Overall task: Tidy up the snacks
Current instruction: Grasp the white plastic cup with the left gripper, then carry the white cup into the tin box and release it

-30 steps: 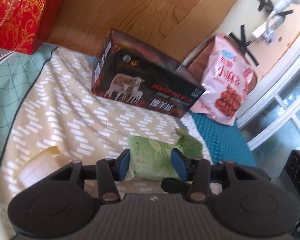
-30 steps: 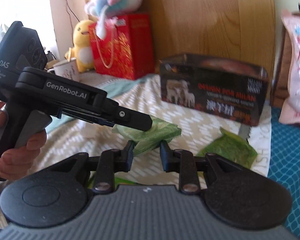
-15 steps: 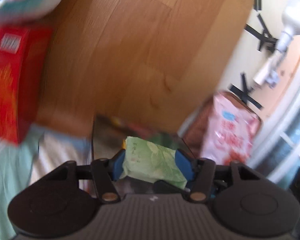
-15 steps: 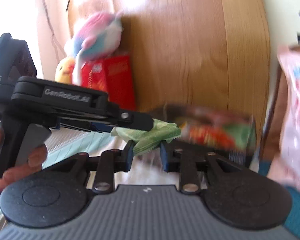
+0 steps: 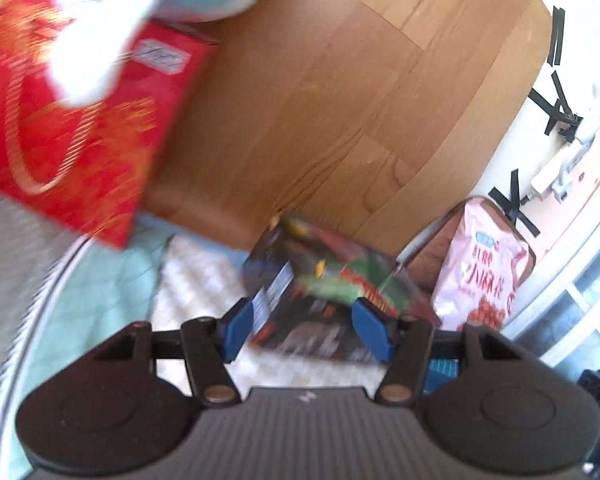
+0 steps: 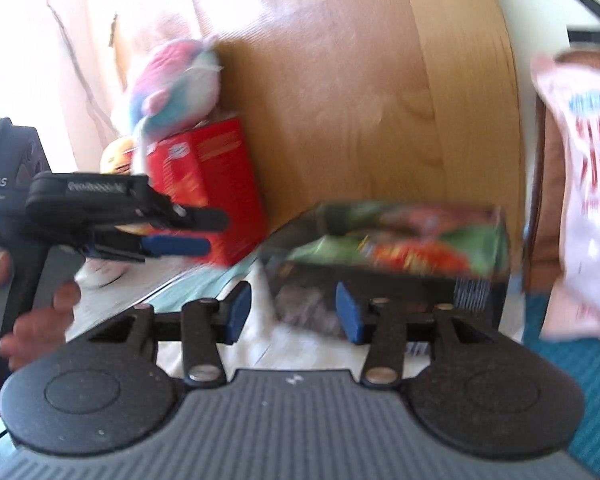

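Evidently, green packets (image 6: 328,246) are seen inside the dark box (image 5: 300,316); left gripper (image 5: 306,326) and right gripper (image 6: 294,312), jaws just opened, are shown empty; remaining snacks cannot be told.

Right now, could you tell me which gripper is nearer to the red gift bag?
Left. The left gripper hangs just in front of the red gift bag; the right gripper is further right, facing the dark box. Both jaws have just been opening, empty.
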`<state>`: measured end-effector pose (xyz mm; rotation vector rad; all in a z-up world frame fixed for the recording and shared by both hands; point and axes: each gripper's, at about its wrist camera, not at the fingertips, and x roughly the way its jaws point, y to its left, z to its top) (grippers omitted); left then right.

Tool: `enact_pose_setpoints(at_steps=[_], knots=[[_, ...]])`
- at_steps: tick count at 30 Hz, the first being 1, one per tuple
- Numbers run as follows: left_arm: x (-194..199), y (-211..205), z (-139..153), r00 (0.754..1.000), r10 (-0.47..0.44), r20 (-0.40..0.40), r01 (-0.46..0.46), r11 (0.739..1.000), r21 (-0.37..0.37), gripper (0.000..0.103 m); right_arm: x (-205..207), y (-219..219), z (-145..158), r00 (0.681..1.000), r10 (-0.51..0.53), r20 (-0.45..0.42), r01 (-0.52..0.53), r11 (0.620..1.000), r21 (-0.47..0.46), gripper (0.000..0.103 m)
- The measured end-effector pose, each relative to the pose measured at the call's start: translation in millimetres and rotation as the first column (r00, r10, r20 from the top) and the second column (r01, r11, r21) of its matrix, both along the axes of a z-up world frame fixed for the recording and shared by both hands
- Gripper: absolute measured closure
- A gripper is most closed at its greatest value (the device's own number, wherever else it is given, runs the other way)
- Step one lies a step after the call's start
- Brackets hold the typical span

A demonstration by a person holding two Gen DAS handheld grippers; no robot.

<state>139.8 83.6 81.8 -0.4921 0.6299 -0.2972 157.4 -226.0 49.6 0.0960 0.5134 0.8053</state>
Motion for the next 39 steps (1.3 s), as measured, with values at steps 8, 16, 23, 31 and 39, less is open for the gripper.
enact_pose_setpoints(at_steps=[8,16,23,31,39], knots=[[-67,24,-26,0.995,0.053,-0.084,-0.055,0.998,-0.028,0.047,-43,16,-12,0.986,0.104,-0.13,-0.104,0.995,0.011,0.052],[-89,27,-40,0.982,0.093,-0.163,-0.104,0.992,-0.065,0.043,-54,94,3,0.94,0.322,-0.115,-0.337,0.929,-0.155,0.052],[-75,20,-63,0.967,0.097,-0.236,-0.123,0.987,-0.101,0.059,-36,129,-15,0.924,0.326,-0.198,-0.37,0.893,-0.256,0.066],[-40,-13,-27,0.992,0.021,-0.124,-0.031,0.996,-0.079,0.066,-42,87,0,0.975,0.22,-0.037,-0.222,0.952,-0.21,0.068],[51,-84,19,0.998,-0.061,0.025,0.063,0.995,-0.076,0.064,12,27,32,0.989,-0.07,0.129,0.08,0.994,-0.072,0.068]])
